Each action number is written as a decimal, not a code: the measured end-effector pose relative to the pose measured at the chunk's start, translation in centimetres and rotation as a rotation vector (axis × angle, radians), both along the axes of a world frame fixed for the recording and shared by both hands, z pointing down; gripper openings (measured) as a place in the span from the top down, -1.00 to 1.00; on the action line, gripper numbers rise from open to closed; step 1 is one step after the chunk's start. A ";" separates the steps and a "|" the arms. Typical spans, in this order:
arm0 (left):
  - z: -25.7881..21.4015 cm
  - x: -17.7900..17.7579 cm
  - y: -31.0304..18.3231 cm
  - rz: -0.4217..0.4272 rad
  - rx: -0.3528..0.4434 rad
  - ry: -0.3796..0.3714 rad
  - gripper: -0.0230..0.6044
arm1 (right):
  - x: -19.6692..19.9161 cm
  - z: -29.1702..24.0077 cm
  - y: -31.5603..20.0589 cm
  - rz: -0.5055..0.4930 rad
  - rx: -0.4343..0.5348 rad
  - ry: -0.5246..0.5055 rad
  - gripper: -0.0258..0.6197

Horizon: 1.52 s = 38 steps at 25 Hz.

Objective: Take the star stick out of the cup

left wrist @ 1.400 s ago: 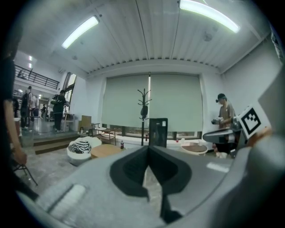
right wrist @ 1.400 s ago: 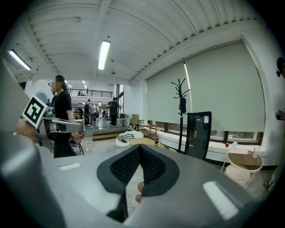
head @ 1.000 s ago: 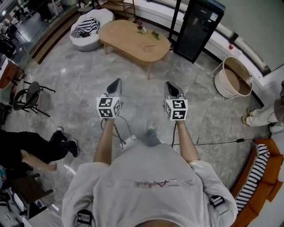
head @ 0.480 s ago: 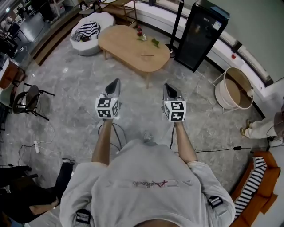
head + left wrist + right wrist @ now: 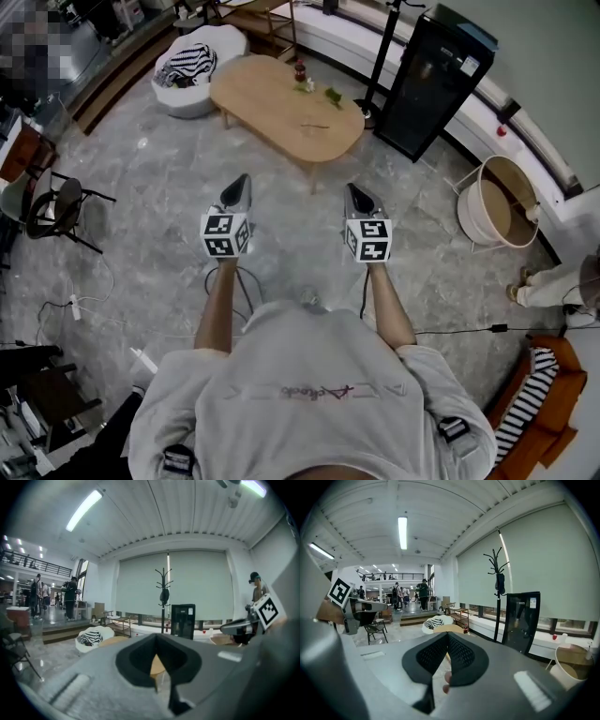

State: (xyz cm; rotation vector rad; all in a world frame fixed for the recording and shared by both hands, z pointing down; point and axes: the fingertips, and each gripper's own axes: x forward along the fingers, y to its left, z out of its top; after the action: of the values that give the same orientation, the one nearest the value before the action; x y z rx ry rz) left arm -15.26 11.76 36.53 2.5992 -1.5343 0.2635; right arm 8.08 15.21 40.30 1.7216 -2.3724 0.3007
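I hold the left gripper [image 5: 242,180] and the right gripper [image 5: 359,194] side by side out in front, aimed over the grey floor [image 5: 159,178] toward the wooden table [image 5: 272,94]. I judge this a plain carrying pose, as the table stands well ahead, out of reach. Both grippers are closed right down, pads together, with nothing between them. I take the cup and star stick to be among the small things [image 5: 300,71] at the table's far side, too small to tell apart.
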 end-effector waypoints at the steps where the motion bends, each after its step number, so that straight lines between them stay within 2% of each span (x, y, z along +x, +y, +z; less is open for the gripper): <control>1: 0.2 0.0 -0.2 -0.003 -0.004 -0.001 0.92 | 0.0 0.2 -0.3 -0.002 -0.003 0.000 0.91; 20: 2.5 -1.1 -3.1 -0.049 -0.043 -0.001 0.92 | -1.4 2.5 -4.1 -0.064 -0.046 -0.001 0.91; 38: 5.2 0.1 -11.0 -0.008 -0.061 0.029 0.92 | -0.6 4.9 -10.8 -0.061 -0.070 0.043 0.91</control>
State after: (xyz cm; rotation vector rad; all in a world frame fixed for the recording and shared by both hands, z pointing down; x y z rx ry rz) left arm -15.20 0.76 41.72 2.5387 -1.5027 0.2670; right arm 7.44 4.36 45.23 1.6050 -2.3495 0.3298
